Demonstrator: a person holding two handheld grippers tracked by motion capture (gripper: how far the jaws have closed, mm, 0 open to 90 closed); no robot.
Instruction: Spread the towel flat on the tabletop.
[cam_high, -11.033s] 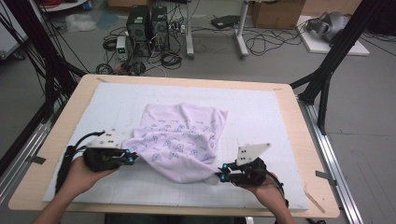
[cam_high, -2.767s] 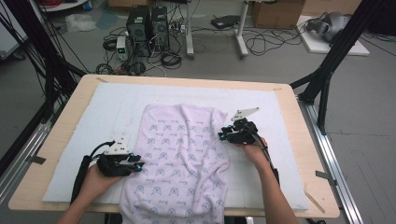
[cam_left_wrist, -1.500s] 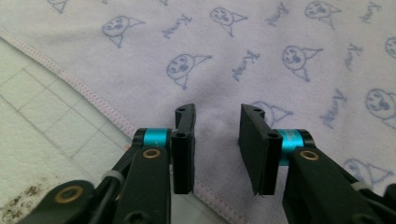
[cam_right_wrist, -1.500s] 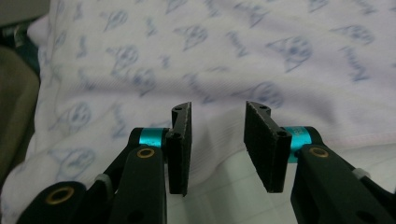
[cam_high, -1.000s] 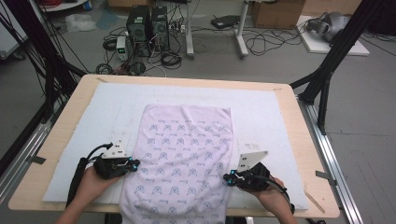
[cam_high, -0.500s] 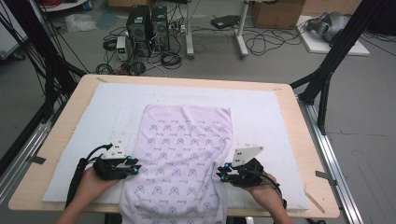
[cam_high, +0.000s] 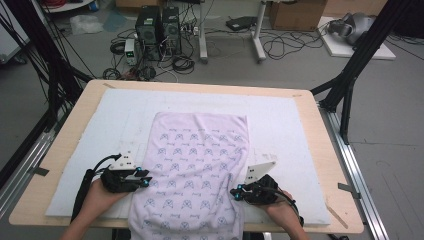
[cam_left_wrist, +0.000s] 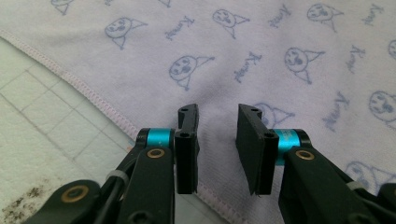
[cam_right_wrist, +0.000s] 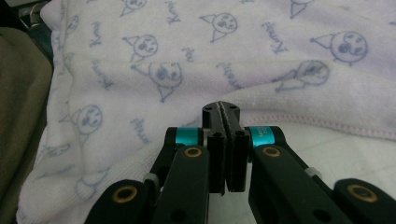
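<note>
Towel status first: the pale lilac terry towel printed with small blue cartoon faces (cam_high: 192, 170) lies spread flat and nearly square on the white padded mat (cam_high: 295, 130), its far edge straight across the middle of the mat and its near end hanging over the front edge of the light wooden table (cam_high: 327, 150). Spreading looks done; I see no fold in it, so the folding itself appears to be ahead of you.

Your left gripper (cam_high: 144, 178) sits at the towel's left hem, close to the table's front edge. In the left gripper view its jaws stand a narrow way apart over the cloth (cam_left_wrist: 280, 60), just inside the pink stitched hem (cam_left_wrist: 88, 95), pressing on nothing; they opened within the last second, but not in the final half. So that side is released, or not yet taken.

Your right gripper (cam_high: 235, 192) is at the right hem, level with the left one. In the right gripper view its jaws have just been closing and now meet tip to tip (cam_right_wrist: 221, 112) at the towel's edge (cam_right_wrist: 327, 123). Whether they have pinched the hem or shut just short of it I cannot tell; no cloth visibly rises between them.

My judgement: early stage. Still left for you: a secure pinch on both near edges, then carrying them over.
</note>
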